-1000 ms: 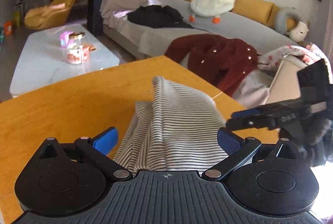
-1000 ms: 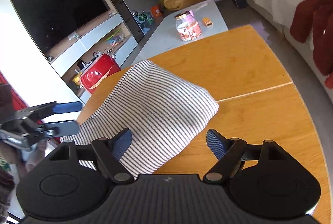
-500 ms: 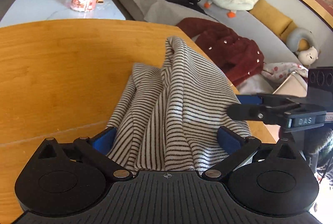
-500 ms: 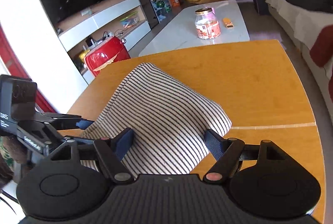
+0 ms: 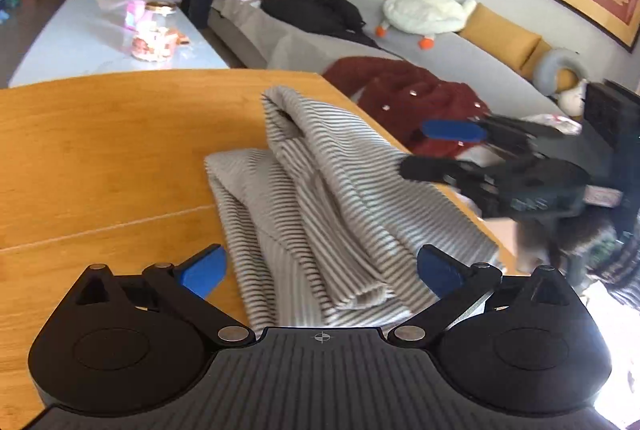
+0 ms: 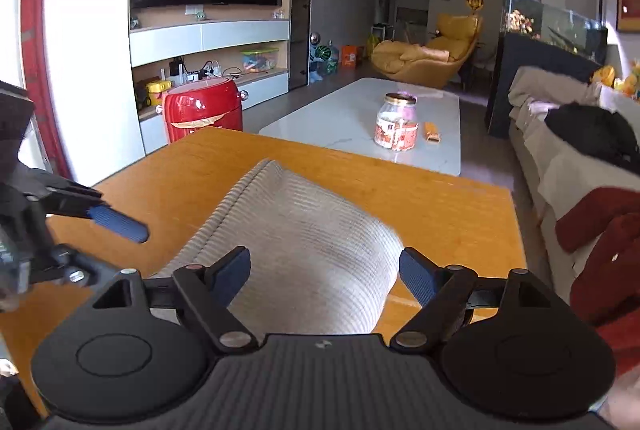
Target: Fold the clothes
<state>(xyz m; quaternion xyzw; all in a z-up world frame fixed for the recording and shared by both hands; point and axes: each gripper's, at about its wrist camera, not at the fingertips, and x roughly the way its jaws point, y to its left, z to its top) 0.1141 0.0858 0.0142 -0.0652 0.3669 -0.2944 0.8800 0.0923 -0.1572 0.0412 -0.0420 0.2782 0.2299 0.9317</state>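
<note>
Stripes run across the grey-and-white top, which lies bunched in thick folds on the orange wooden table, near the table's right edge. Its long way runs from the near edge toward the far end, straight ahead of both grippers. The near end of the cloth passes right between the blue pads of the left gripper, whose jaws are spread wide and pinch nothing. A loose sleeve end sits just ahead of that gap. The right gripper hangs beside the top's right side, close to it, and its jaws are spread apart too. From its own camera, the right gripper also has the striped top lying between its open pads, humped up in the middle. Both grippers are about as near to the cloth as each other. Beyond the table, a red coat lies on the grey sofa.
</note>
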